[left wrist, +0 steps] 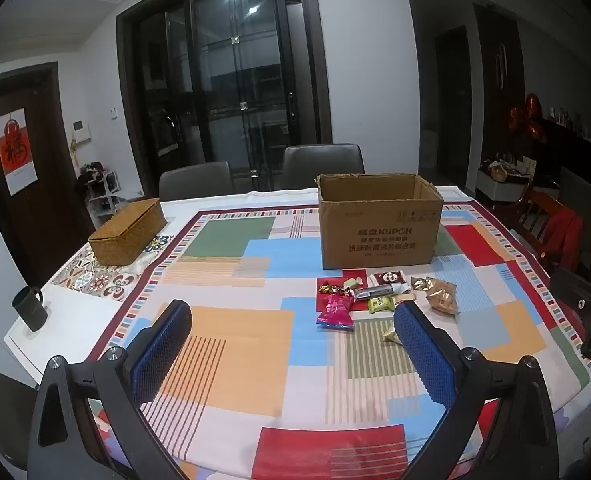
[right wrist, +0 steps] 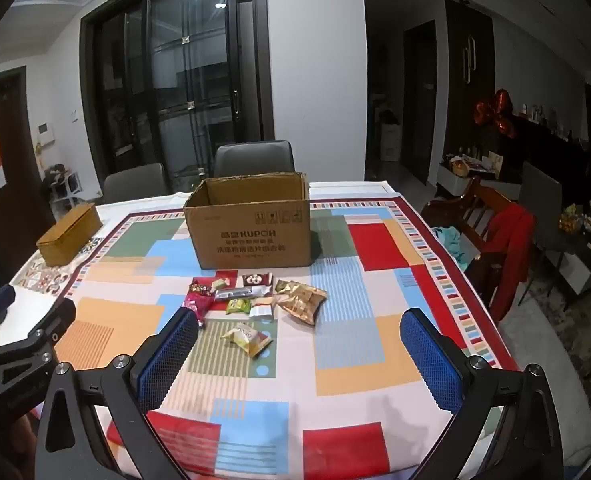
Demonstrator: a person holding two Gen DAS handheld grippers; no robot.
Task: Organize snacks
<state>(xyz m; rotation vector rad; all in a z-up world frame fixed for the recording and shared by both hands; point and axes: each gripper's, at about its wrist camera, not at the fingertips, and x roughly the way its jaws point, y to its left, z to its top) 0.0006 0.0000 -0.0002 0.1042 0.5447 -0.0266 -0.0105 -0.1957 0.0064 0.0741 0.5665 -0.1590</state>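
Note:
An open cardboard box (left wrist: 379, 236) (right wrist: 251, 236) stands on the patterned tablecloth. In front of it lie several snack packets: a pink bag (left wrist: 335, 312) (right wrist: 197, 304), a green packet (left wrist: 381, 304) (right wrist: 238, 306), a gold bag (left wrist: 441, 296) (right wrist: 301, 300), a dark bar (right wrist: 239, 292) and a yellow packet (right wrist: 247, 338) nearest me. My left gripper (left wrist: 293, 320) is open and empty above the table, left of the snacks. My right gripper (right wrist: 299, 328) is open and empty, with the snacks ahead between its fingers.
A woven lidded basket (left wrist: 129, 230) (right wrist: 69, 234) sits at the far left of the table. A dark mug (left wrist: 31, 308) stands near the left edge. Chairs (left wrist: 323, 164) stand behind the table, and a wooden chair with red cloth (right wrist: 499, 240) stands at the right.

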